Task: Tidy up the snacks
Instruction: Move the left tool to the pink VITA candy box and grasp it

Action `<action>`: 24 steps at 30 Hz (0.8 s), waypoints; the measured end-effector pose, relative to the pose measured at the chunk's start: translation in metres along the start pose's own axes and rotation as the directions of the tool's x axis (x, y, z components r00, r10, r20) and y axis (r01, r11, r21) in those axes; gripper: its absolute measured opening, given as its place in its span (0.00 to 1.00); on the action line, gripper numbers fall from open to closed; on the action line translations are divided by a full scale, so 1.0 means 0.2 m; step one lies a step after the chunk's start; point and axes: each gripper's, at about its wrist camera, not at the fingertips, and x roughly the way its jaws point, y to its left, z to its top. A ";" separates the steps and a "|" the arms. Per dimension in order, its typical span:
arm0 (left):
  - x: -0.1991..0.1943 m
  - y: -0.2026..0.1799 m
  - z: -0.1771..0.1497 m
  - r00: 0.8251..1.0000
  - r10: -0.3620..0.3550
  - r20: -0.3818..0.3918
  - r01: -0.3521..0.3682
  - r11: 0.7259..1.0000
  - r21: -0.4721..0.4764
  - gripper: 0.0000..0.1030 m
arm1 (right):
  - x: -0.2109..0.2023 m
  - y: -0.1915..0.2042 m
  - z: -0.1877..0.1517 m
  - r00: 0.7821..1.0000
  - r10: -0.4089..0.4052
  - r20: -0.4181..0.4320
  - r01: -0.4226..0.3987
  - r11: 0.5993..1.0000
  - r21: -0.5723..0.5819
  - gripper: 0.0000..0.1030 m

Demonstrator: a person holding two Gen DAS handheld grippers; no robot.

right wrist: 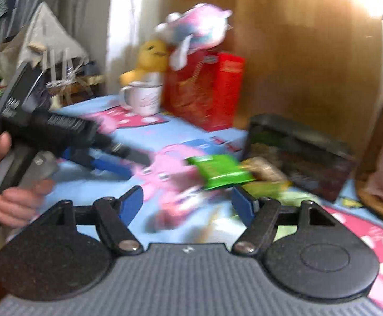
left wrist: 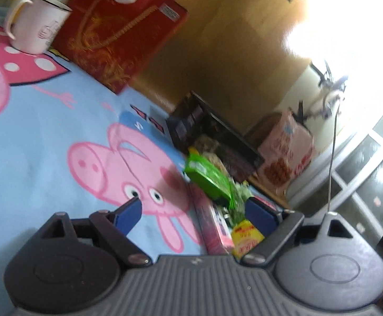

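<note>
Several snack packs lie in a pile on the blue cartoon-pig tablecloth (left wrist: 46,142). A green pack (left wrist: 208,177) lies on top; it also shows in the right wrist view (right wrist: 220,169). A pink box (left wrist: 214,226) and a yellow pack (left wrist: 246,239) lie nearest me. A dark box-shaped container (left wrist: 217,134) stands behind the pile, also seen from the right (right wrist: 299,155). My left gripper (left wrist: 194,210) is open and empty, just short of the pile. My right gripper (right wrist: 187,201) is open and empty above the blurred snacks. The left gripper also appears in the right wrist view (right wrist: 107,158), held by a hand.
A white mug (left wrist: 37,25) and a red box (left wrist: 117,34) stand at the table's far side, with plush toys (right wrist: 191,31) on top. A wooden wall (left wrist: 231,52) backs the table. A pink carton (left wrist: 286,152) sits beyond the table's edge.
</note>
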 end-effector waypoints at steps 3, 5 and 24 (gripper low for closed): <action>0.00 0.02 0.01 1.000 -0.001 0.004 0.001 1.000 -0.023 0.86 | 0.13 0.03 0.01 0.999 0.000 -0.052 0.002 0.999 0.034 0.73; 0.00 0.02 0.01 1.000 0.001 0.006 -0.001 1.000 -0.020 0.86 | 0.22 0.03 0.02 0.995 -0.024 -0.093 0.029 0.998 0.053 0.73; 0.06 -0.06 -0.02 0.996 -0.033 -0.088 0.035 0.999 0.018 0.88 | -0.33 -0.30 -0.29 0.962 -0.210 -0.175 0.212 0.977 -0.012 0.32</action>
